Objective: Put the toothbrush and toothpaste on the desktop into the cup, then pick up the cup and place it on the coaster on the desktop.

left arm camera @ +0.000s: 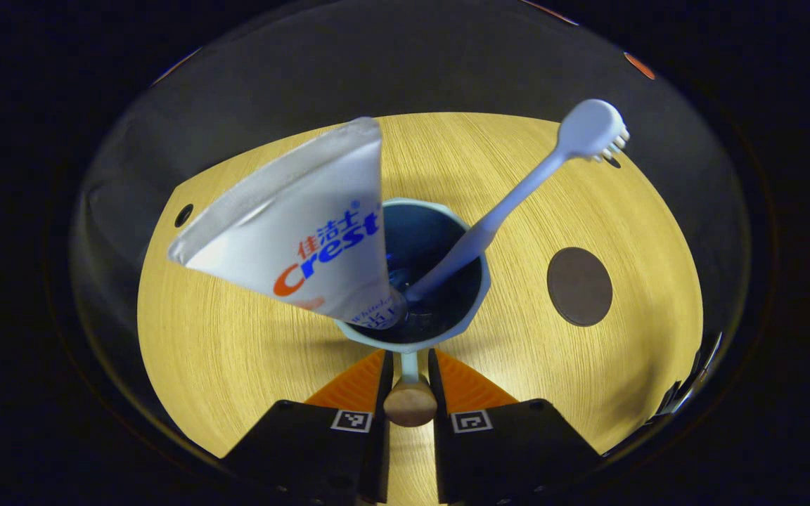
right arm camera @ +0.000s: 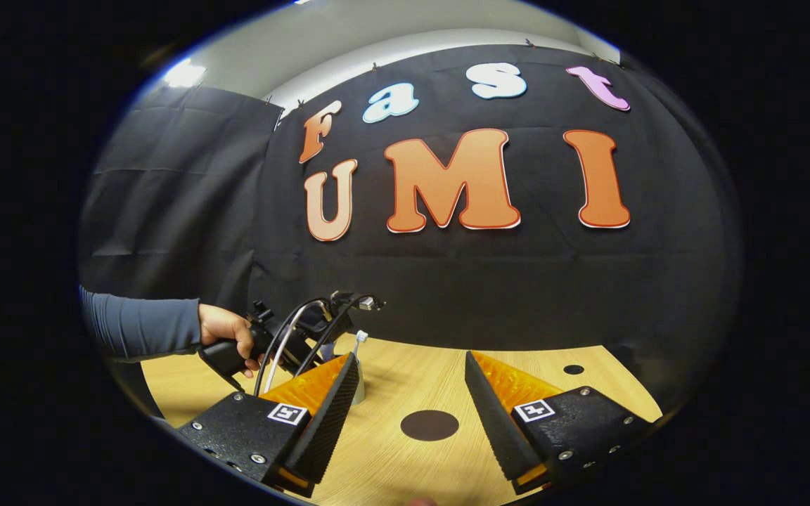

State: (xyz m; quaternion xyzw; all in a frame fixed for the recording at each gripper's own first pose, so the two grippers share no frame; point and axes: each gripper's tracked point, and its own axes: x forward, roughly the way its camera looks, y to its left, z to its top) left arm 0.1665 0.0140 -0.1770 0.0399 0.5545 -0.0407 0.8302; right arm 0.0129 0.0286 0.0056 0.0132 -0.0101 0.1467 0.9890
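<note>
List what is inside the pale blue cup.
The pale blue cup holds a white toothpaste tube leaning one way and a light lilac toothbrush, bristle end up, leaning the other. Their lower ends sit in the dark interior; the tube covers part of the bottom.

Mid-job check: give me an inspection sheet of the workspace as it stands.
Surface: wooden desktop, two small holes.
Job's things: toothpaste and toothbrush stand in the cup; coaster bare, apart from the cup.
Clutter: nothing seen.
Grippers: left gripper shut on the cup handle; right gripper open, holding nothing, coaster ahead of it.
Cables: loops on the left gripper, above a hand.
Surroundings: black cloth wall.
</note>
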